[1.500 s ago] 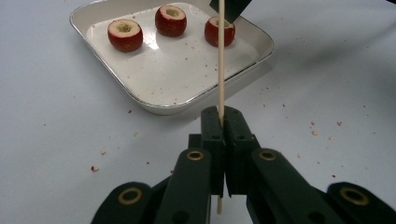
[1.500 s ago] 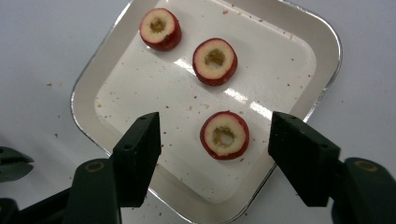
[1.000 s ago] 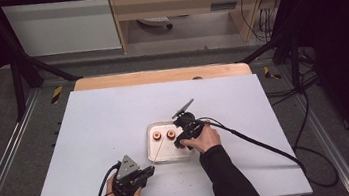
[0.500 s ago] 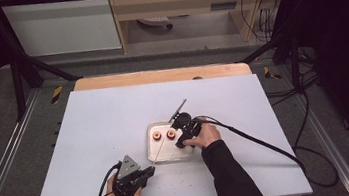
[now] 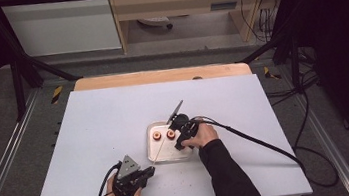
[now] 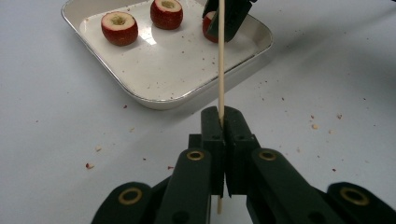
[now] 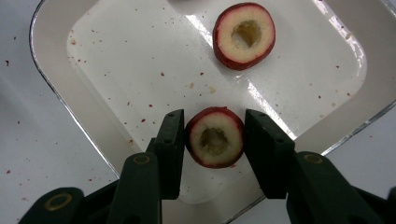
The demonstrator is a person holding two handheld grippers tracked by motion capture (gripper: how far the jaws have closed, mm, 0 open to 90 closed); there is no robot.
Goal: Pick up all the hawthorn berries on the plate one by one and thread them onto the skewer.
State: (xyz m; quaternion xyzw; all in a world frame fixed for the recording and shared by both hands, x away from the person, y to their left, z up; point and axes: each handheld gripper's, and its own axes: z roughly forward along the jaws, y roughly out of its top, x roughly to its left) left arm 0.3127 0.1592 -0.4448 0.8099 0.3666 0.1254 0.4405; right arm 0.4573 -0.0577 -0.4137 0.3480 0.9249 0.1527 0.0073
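Note:
A shallow white tray [image 5: 166, 154] holds cored red fruits. My left gripper [image 5: 146, 172] rests near the table's front. It is shut on a thin wooden skewer [image 6: 221, 60] that points toward the tray [image 6: 154, 95]. My right gripper [image 5: 180, 140] points down into the tray [image 7: 56, 88]. Its jaws have just been closing around one cored fruit [image 7: 215, 136]. The pads [image 7: 173, 140] stand right beside the fruit's sides, with only a sliver of gap. A second fruit [image 7: 244, 35] lies farther in. Two fruits [image 6: 119, 28] [image 6: 166, 13] sit at the tray's far side in the left gripper view.
Red crumbs are scattered over the white tabletop [image 5: 95, 128] around the tray. A wooden strip [image 5: 159, 75] runs along the table's far edge. Black cables [image 5: 259, 145] trail from the right gripper across the table's right side.
The right gripper has tipped slightly over the tray, its top plate standing steeper. The left gripper and the skewer have stayed put.

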